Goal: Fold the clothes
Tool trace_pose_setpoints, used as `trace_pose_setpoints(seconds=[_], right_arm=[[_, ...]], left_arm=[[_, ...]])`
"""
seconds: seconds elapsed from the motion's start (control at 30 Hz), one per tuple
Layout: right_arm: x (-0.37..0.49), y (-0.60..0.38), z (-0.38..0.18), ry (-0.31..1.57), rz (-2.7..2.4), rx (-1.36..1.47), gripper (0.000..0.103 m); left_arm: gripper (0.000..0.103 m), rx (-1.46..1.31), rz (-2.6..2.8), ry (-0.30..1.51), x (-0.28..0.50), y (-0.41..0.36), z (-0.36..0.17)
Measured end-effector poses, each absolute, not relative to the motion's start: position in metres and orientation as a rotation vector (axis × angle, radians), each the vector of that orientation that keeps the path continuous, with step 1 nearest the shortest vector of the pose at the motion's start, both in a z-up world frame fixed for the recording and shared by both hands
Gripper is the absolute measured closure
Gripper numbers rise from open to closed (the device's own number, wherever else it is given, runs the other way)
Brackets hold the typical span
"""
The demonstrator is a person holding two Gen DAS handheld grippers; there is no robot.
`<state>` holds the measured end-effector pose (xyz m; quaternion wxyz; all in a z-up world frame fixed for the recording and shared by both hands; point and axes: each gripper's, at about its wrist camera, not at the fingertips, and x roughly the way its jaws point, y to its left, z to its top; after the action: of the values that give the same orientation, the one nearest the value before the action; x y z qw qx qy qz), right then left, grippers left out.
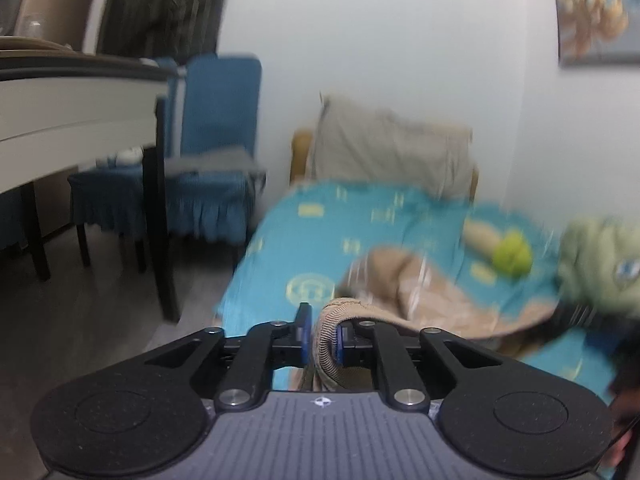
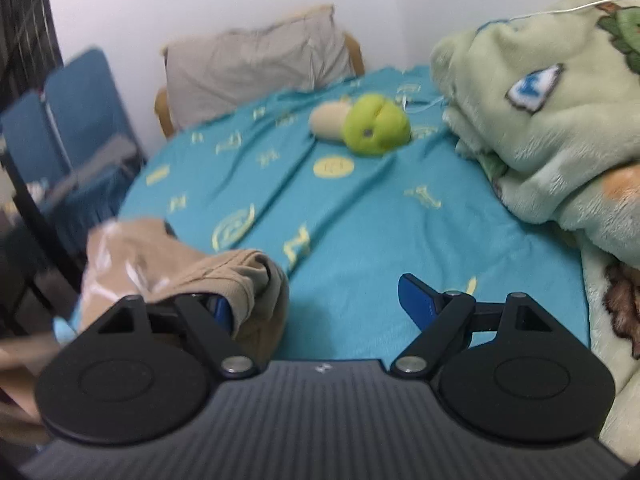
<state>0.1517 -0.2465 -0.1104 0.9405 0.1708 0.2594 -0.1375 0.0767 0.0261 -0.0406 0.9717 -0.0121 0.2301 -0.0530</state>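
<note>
Tan ribbed knit garment (image 1: 404, 304) lies bunched at the near left edge of the bed, on a teal sheet with yellow motifs (image 2: 360, 216). Left gripper (image 1: 320, 330): jaws nearly together, garment's ribbed hem between the blue pads; frame is blurred, so whether they still pinch it can't be told. Right gripper (image 2: 316, 304): jaws wide, nothing clamped, cloth draped over its left finger. Green plush toy (image 2: 376, 124) sits mid-bed, pale green fleece blanket (image 2: 540, 120) heaped at right

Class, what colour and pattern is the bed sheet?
Teal bed sheet with yellow symbols, clearest in the right wrist view.
</note>
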Motion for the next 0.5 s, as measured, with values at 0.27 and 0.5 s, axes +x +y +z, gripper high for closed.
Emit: trace_pose_setpoints(seconds=[0.27,0.5], right_arm=[[0.15,-0.248,-0.11,0.502,-0.273,0.383,0.02],[0.16,-0.237,-0.118,0.574,-0.298,0.216,0.02]], left_arm=[[0.06,0.182,-0.109,0.648,0.09,0.002,-0.08],[0.043,0.096,0.051,0.708,0.099,0.027,-0.086]])
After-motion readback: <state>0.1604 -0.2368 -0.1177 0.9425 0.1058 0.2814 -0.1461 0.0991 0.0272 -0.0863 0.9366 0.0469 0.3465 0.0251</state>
